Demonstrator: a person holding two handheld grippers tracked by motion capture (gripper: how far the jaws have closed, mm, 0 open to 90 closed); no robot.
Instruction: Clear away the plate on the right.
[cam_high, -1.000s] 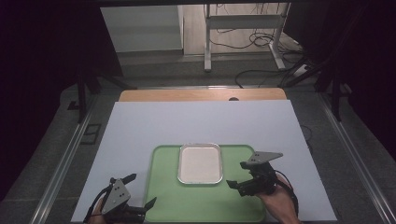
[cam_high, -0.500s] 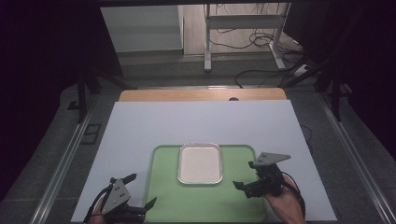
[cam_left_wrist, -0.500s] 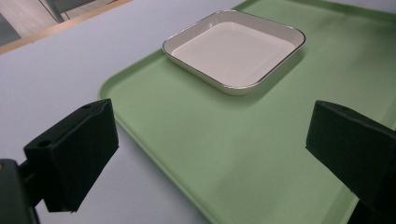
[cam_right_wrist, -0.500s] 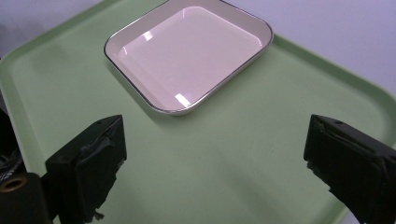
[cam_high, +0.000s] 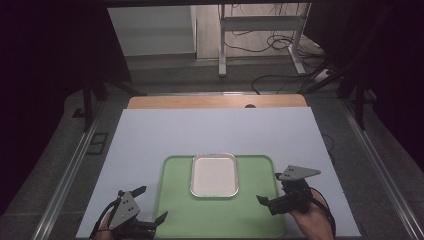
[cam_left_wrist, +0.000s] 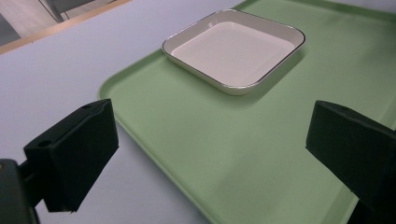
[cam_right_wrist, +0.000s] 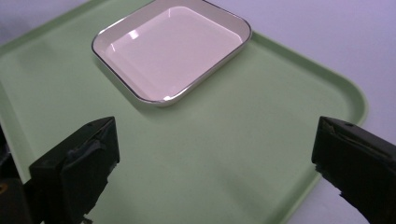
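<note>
A pale green tray (cam_high: 220, 215) lies on the near part of the table. A white rectangular dish (cam_high: 214, 175) with a thin metallic rim rests flat and empty on the tray's far half. My left gripper (cam_high: 152, 202) sits at the tray's near left corner, open, with nothing between its jaws. In the left gripper view the left gripper (cam_left_wrist: 210, 154) faces the dish (cam_left_wrist: 233, 46) across bare tray (cam_left_wrist: 210, 140). My right gripper (cam_high: 268, 187) hovers over the tray's right edge; its jaws have just been opening and stand wide and empty. The right gripper (cam_right_wrist: 217, 168) looks at the dish (cam_right_wrist: 170, 46).
The tray sits on a pale sheet (cam_high: 215, 130) that covers the table, with a wooden strip (cam_high: 215, 101) at the far edge. Metal rails (cam_high: 75, 170) run along both sides. Beyond the table stand a frame's legs (cam_high: 222, 50) and floor cables (cam_high: 270, 82).
My right gripper has drifted to the right, away from the dish toward the tray's right edge, and its jaws have spread wider. The left gripper has stayed put.
</note>
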